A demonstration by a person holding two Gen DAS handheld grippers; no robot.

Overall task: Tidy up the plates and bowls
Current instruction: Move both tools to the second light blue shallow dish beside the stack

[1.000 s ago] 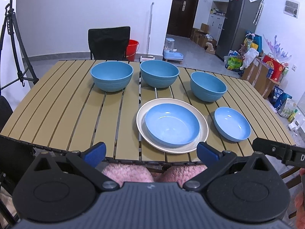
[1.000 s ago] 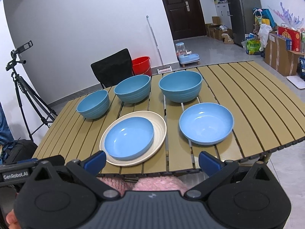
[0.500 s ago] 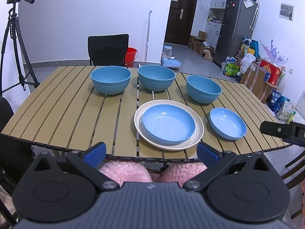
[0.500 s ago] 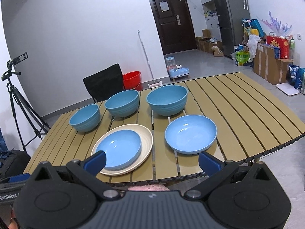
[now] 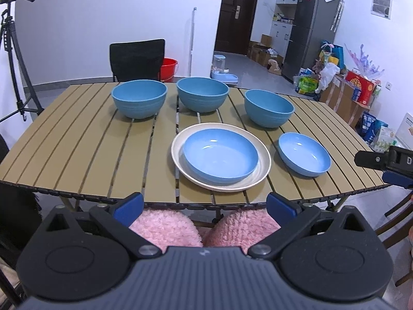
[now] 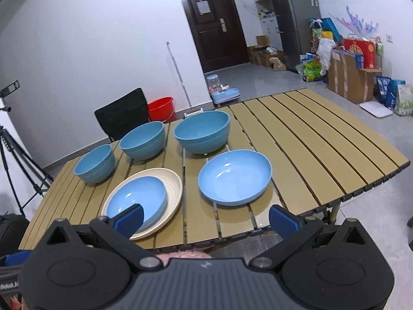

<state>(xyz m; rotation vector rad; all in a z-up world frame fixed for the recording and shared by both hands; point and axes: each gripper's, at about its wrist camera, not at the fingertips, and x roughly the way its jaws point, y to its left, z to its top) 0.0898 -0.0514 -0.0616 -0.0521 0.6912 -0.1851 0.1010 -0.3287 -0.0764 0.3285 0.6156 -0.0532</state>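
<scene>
Three deep blue bowls stand in a row at the back of the slatted table: a left bowl [image 5: 139, 102], a middle bowl [image 5: 202, 97] and a right bowl [image 5: 269, 111]. In front, a shallow blue dish [image 5: 220, 155] sits inside a cream plate [image 5: 263, 173]. A second shallow blue dish [image 5: 304, 153] [image 6: 235, 177] rests alone to its right. My left gripper [image 5: 204, 208] is open, held off the near table edge. My right gripper [image 6: 205, 218] is open too, hovering over the near edge before the lone dish.
The tan slatted table [image 5: 77, 144] has bare slats at left and right. A black chair [image 5: 136, 59], red bucket [image 5: 169, 68] and tripod [image 5: 15, 59] stand beyond it. Pink fuzzy slippers [image 5: 167, 226] show below. Boxes and bags [image 5: 353, 95] crowd the right wall.
Both grippers have drawn back and risen from the table, so the dishes look smaller and farther. The dishes themselves have not moved.
</scene>
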